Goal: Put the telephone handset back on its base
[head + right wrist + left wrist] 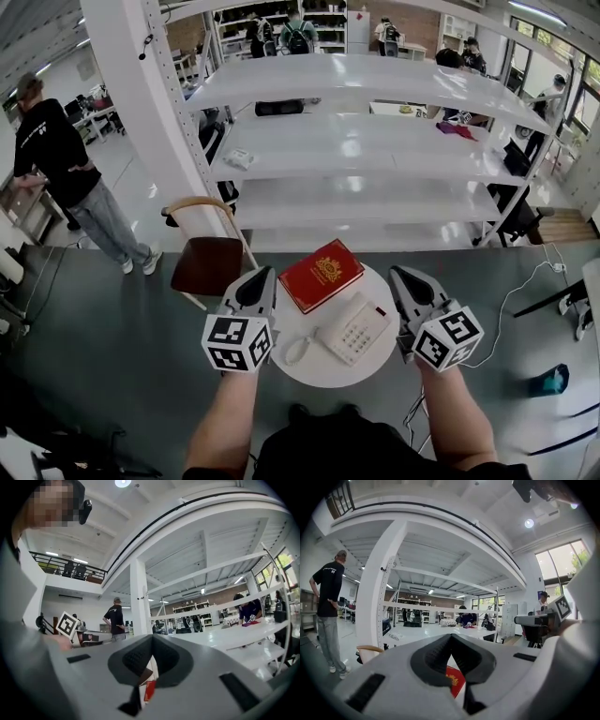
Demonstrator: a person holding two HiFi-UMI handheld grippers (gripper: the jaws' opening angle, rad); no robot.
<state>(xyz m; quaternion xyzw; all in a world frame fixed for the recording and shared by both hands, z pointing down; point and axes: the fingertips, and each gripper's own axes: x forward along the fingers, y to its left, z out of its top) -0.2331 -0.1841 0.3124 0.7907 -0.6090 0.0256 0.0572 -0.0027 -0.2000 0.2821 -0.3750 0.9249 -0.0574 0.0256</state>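
Observation:
A white telephone (354, 328) sits on a small round white table (319, 373) in the head view. Its handset (330, 340) seems to lie along the base's left side, and a coiled cord (297, 349) loops off to the left. My left gripper (260, 279) hovers over the table's left edge, shut and with nothing in it. At the table's right edge my right gripper (405, 278) is also shut and holds nothing. In the left gripper view the jaw tips of that gripper (451, 637) meet. The same shows for the right gripper (152, 638) in the right gripper view.
A red book (322, 274) lies on the table behind the phone, and the book (453, 680) also shows below the left jaws. A brown chair (208, 264) stands to the left. White shelving (356, 141) rises behind. A person (66, 169) stands far left. Cables (525, 281) run across the floor at right.

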